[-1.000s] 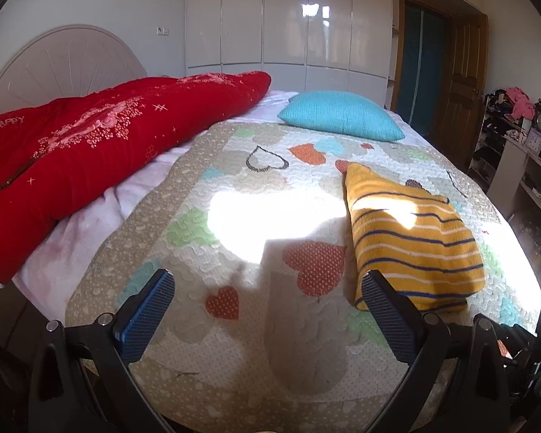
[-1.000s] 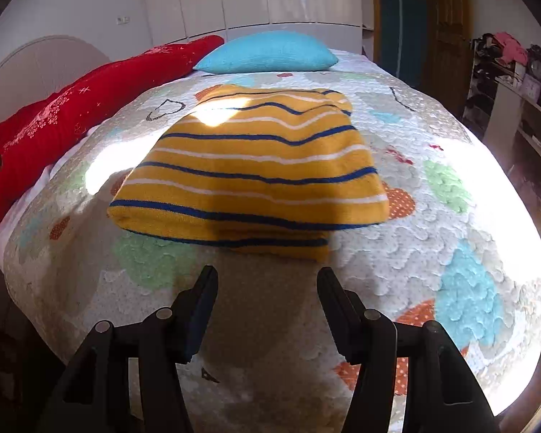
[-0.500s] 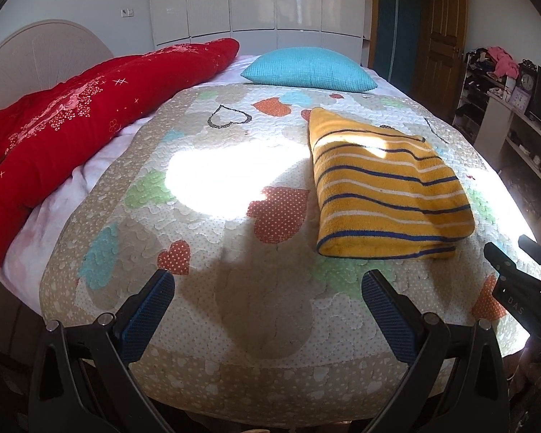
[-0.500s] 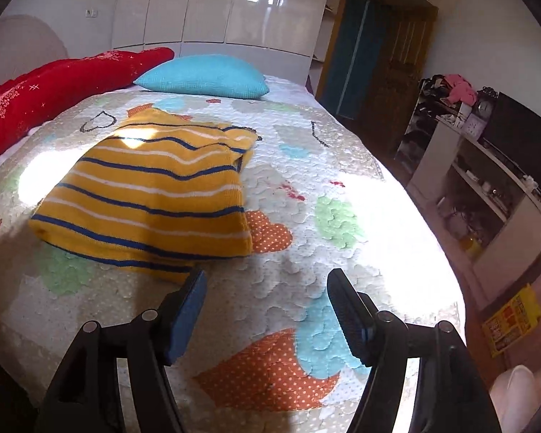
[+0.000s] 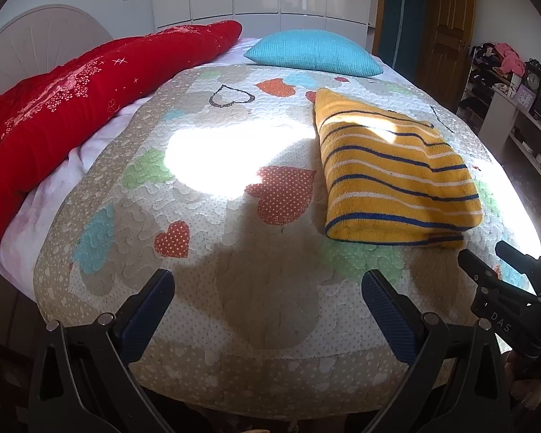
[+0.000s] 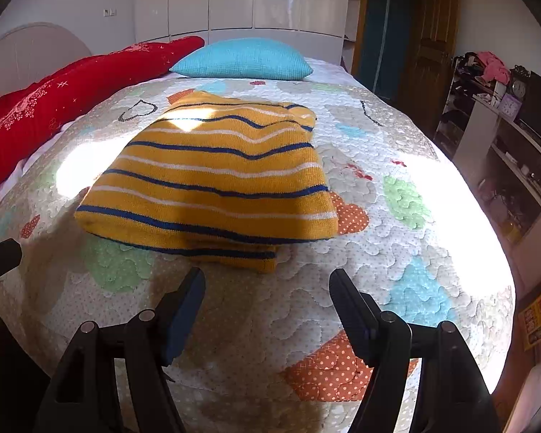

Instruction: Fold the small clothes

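Left of the folded yellow striped sweater [image 5: 396,176], held the left gripper [image 5: 267,296] spread wide and empty above the heart-patterned quilt [image 5: 205,216], touching nothing. Lay folded flat on that quilt, near its foot edge, below the blue pillow [image 6: 243,59]. Just short of the sweater's near hem, hovered the right gripper [image 6: 267,285], parted moderately wide, empty, clear of the fabric.

Yellow striped sweater [image 6: 212,176] folded, lying flat on quilt [image 6: 407,238].
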